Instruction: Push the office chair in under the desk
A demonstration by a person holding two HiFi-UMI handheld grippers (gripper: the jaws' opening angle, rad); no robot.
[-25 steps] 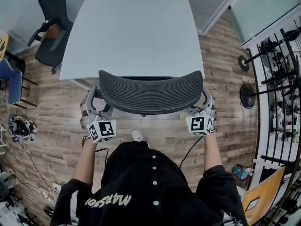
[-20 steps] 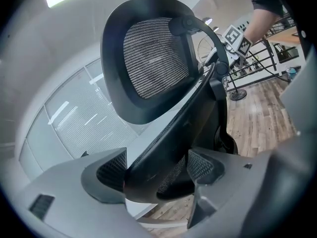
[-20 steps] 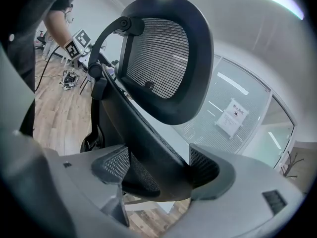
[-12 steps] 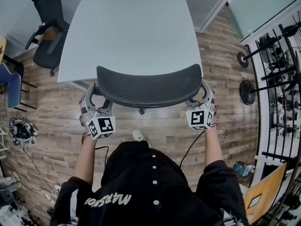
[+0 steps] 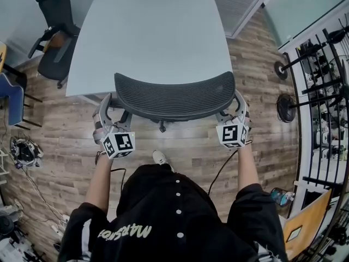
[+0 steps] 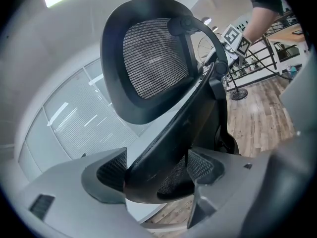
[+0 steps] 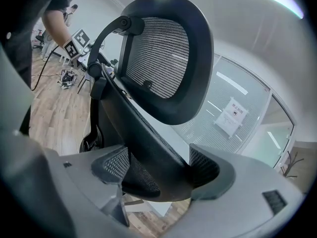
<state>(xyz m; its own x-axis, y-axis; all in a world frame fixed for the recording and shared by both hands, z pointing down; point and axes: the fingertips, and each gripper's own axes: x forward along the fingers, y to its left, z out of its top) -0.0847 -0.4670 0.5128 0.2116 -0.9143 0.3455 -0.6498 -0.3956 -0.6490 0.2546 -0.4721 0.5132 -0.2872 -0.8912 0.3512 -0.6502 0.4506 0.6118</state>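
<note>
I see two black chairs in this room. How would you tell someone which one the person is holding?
Find the big pale grey desk. The black mesh office chair stands at its near edge, in front of the person. Unlike the other black chair off the desk's far left corner, its curved back is clamped by the left gripper and right gripper.

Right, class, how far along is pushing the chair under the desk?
Done: left claw and right claw each grip the office chair at a backrest side. In hand: backrest reaches the desk near edge. Left: perhaps a final nudge, then release.
</note>
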